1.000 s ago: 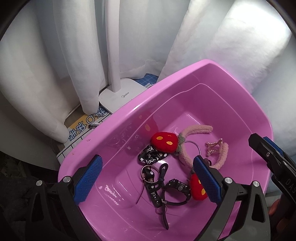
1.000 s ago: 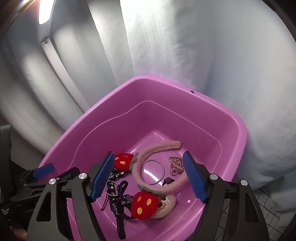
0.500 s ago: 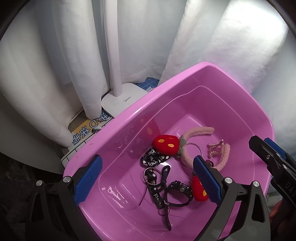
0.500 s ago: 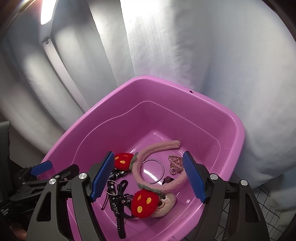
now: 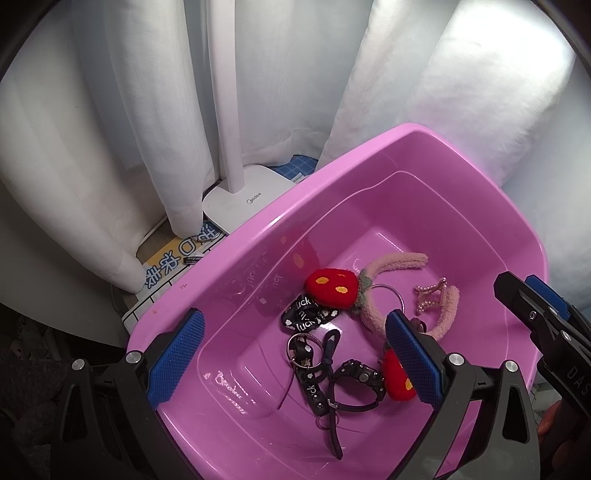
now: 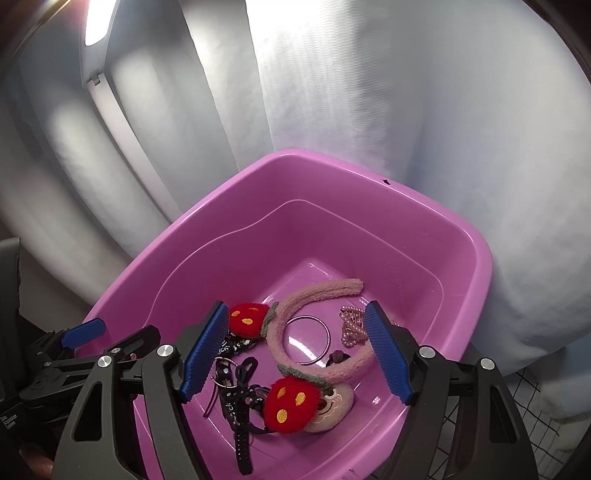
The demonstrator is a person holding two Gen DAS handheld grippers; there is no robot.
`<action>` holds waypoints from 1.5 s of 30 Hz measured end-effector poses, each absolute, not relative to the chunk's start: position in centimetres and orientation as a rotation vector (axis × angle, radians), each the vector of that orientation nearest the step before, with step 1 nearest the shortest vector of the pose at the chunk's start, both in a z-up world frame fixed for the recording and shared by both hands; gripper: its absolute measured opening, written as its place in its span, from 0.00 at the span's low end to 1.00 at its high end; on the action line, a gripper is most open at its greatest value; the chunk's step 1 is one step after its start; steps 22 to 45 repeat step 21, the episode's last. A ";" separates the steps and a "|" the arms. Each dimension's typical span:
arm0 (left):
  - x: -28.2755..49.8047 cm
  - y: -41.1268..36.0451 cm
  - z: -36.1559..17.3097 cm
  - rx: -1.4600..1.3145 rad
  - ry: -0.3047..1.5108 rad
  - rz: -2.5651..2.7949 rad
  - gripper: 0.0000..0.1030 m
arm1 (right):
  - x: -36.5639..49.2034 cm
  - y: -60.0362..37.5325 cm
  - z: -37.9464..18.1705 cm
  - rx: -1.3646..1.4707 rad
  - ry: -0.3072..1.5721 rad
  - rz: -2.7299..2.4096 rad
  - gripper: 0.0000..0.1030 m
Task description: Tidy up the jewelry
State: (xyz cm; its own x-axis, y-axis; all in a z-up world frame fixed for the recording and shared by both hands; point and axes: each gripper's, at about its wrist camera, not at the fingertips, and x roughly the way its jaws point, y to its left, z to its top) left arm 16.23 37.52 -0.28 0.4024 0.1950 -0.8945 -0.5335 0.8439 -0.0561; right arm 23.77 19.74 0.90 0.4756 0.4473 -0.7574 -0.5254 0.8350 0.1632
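Observation:
A pink plastic tub (image 5: 258, 229) (image 6: 369, 177) holds the jewelry. Inside lie a fuzzy pink headband with red strawberry ends (image 5: 332, 288) (image 6: 314, 295), a metal ring (image 5: 388, 291) (image 6: 306, 339), a pearl hair clip (image 5: 432, 295) (image 6: 351, 325), a black printed strap with a key ring (image 5: 306, 354) (image 6: 232, 373) and a black watch (image 5: 358, 380). My left gripper (image 5: 291, 365) is open and empty above the tub's near side. My right gripper (image 6: 295, 350) is open and empty above the headband. Each gripper shows at the edge of the other view.
White curtains hang behind the tub. A white lamp base (image 5: 243, 199) with its pole stands at the back left, next to a printed card (image 5: 170, 266) on the table. A lit lamp bar (image 6: 99, 22) shows in the right wrist view.
Both grippers have drawn back and up a little from the tub, so it looks slightly smaller and lower. The items in the tub have not moved.

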 end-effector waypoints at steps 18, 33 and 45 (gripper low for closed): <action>16.0 37.8 -0.2 -0.376 1.059 0.470 0.94 | 23.8 19.9 0.6 -0.097 0.901 0.598 0.70; 16.0 37.8 -0.2 -0.379 1.059 0.468 0.94 | 23.7 20.0 0.6 -0.099 0.900 0.600 0.70; 16.0 37.8 -0.2 -0.379 1.059 0.468 0.94 | 23.7 20.0 0.6 -0.099 0.900 0.600 0.70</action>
